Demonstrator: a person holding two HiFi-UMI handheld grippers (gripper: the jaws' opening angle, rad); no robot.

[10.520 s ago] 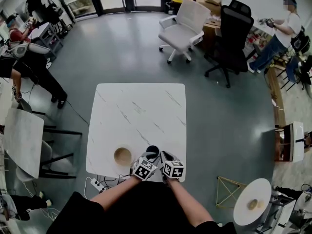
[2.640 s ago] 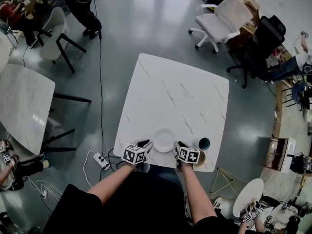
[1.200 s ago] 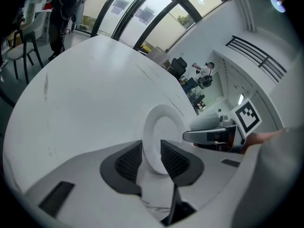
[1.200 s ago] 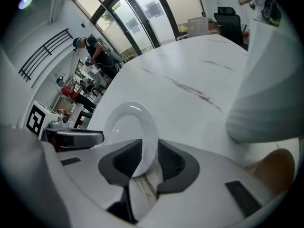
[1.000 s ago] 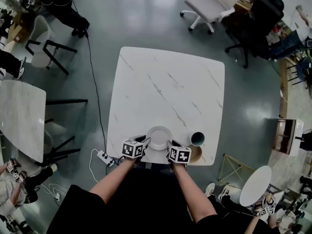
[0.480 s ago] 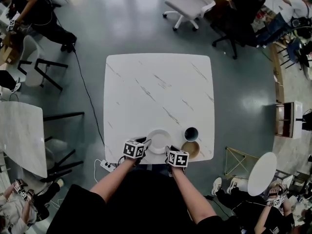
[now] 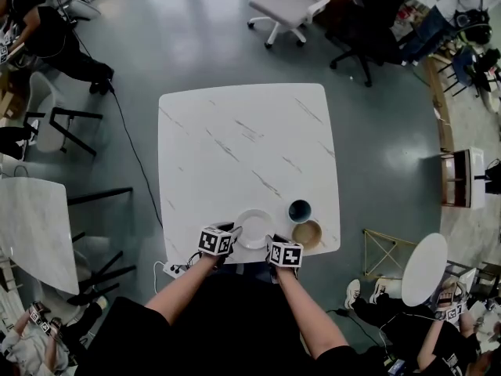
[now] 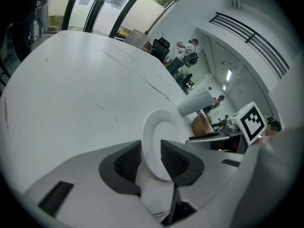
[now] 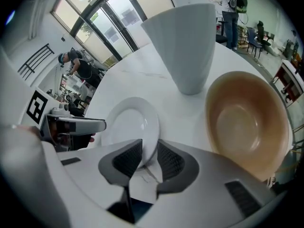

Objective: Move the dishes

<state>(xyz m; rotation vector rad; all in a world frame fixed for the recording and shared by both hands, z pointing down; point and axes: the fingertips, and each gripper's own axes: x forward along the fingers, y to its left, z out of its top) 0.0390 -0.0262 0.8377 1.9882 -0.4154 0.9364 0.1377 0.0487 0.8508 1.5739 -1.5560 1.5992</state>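
Observation:
A small white plate [image 7: 254, 228] lies near the front edge of the white marble table [image 7: 235, 147]. My left gripper [image 7: 230, 234] is shut on the plate's left rim [image 8: 159, 141]. My right gripper [image 7: 272, 242] is shut on its right rim [image 9: 133, 127]. Right of the plate stand a cup [image 7: 300, 211] with a dark inside, white outside [image 9: 185, 42], and a tan bowl [image 7: 307, 234], which shows large in the right gripper view [image 9: 244, 122]. The cup sits just behind the bowl.
A power strip [image 7: 174, 270] and cable lie on the floor at the table's front left. Another marble table [image 7: 31, 233] with dark chairs stands to the left, a small round table [image 7: 423, 269] at the right, office chairs [image 7: 290, 2] beyond.
Over ten seconds the plate came into both grippers, and the cup and bowl now stand right of it. In the last second the head view swung; both grippers stay shut on the plate.

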